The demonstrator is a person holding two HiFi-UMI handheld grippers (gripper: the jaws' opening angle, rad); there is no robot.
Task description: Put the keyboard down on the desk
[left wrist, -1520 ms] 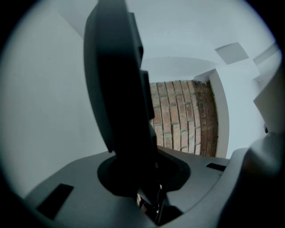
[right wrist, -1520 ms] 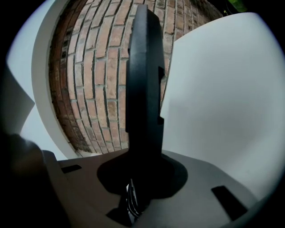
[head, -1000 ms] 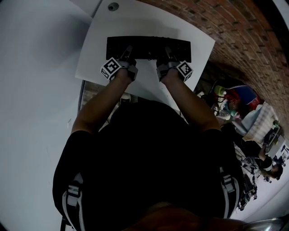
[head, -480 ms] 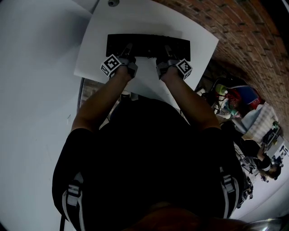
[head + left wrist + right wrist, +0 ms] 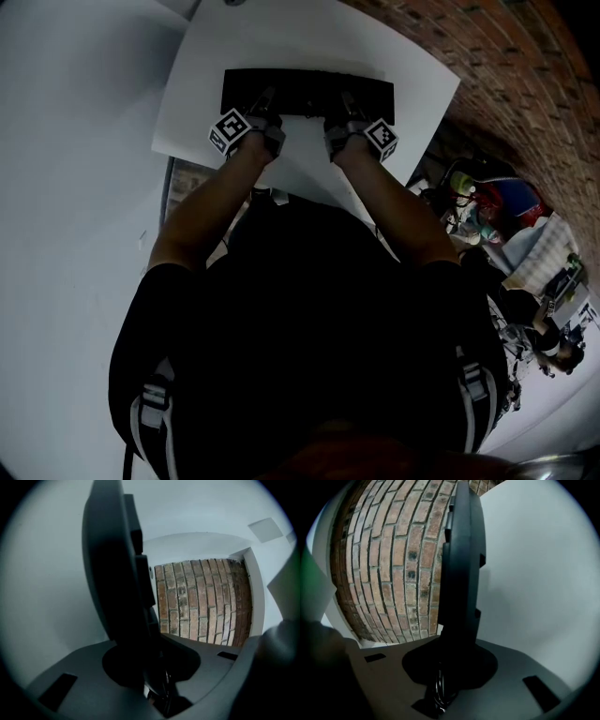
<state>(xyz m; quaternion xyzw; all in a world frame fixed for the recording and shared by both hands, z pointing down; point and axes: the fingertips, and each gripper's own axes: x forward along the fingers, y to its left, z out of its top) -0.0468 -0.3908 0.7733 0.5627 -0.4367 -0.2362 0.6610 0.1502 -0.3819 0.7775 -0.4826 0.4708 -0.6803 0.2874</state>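
Lower than before: long black keyboard [image 5: 307, 94], left tool [image 5: 266, 103] and right tool [image 5: 347, 103] tight on it.

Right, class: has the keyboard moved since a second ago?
Yes, slightly. The black keyboard spans less of the white desk than before, so it has apparently sunk toward the desktop.

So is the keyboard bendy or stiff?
Probably stiff: the keyboard looks straight though the left gripper and right gripper pinch only its near edge. Maybe fairly light, as two pinches hold it. Flat, so unlikely to roll.
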